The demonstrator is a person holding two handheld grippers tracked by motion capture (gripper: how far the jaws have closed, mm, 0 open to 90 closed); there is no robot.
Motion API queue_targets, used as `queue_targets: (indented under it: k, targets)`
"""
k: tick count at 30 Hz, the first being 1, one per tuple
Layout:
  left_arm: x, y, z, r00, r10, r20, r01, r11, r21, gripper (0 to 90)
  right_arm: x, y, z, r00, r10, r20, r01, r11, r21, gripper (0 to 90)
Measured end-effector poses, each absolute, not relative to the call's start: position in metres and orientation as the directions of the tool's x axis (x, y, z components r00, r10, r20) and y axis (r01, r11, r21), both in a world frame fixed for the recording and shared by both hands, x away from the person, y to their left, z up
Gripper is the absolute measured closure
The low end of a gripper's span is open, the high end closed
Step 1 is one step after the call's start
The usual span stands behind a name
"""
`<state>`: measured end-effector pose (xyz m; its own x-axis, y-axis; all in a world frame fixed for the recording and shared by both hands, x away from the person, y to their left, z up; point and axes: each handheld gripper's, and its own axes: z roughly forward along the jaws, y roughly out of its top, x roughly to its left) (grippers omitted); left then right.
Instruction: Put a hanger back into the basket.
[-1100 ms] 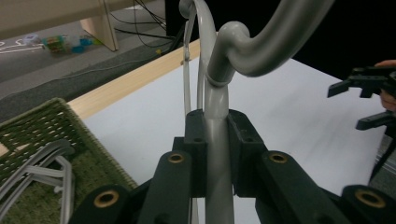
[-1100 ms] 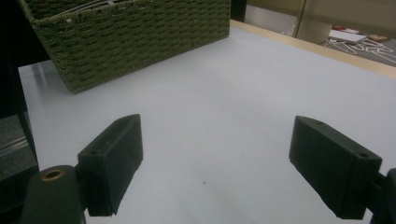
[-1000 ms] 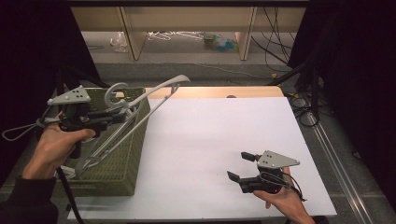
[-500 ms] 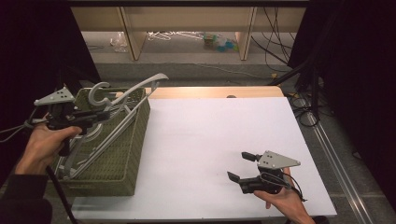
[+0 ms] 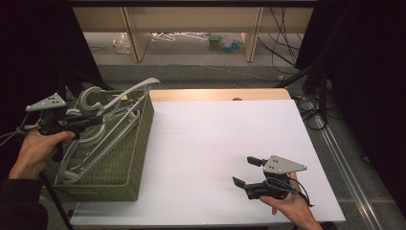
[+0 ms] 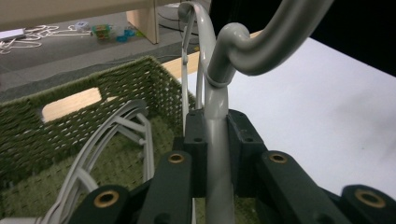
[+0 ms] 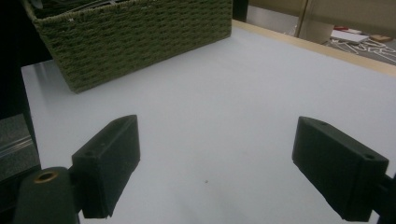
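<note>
Over the woven basket point(image 5: 136, 158) my left tongs point(image 6: 215, 140) clench a grey hanger point(image 6: 217, 98) (light, stiff, slick plastic) at its neck, while my right tongs point(image 5: 245, 171) stand open.

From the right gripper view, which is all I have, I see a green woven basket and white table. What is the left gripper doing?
Observer: The left gripper is shut on a grey plastic hanger, near its hook.
Operator: Is the hanger inside the basket?
Observer: Partly. Its lower end is in the green woven basket; one arm sticks out over the far rim.
Operator: Is the basket otherwise empty?
Observer: No, more grey hangers lie inside it.
</note>
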<state>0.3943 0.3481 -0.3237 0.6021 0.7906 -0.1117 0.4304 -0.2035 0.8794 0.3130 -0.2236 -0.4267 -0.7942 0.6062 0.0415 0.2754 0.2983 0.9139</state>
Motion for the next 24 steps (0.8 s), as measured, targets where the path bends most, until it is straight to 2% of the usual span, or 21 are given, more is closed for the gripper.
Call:
queue_targets:
  k: [24]
  targets:
    - [0.394,0.389,-0.354,0.534,0.83,-0.164,0.513,-0.164,0.842,79.2,0.312,-0.223,-0.427,-0.793,0.609,0.038,0.288,0.318,0.903,16.2]
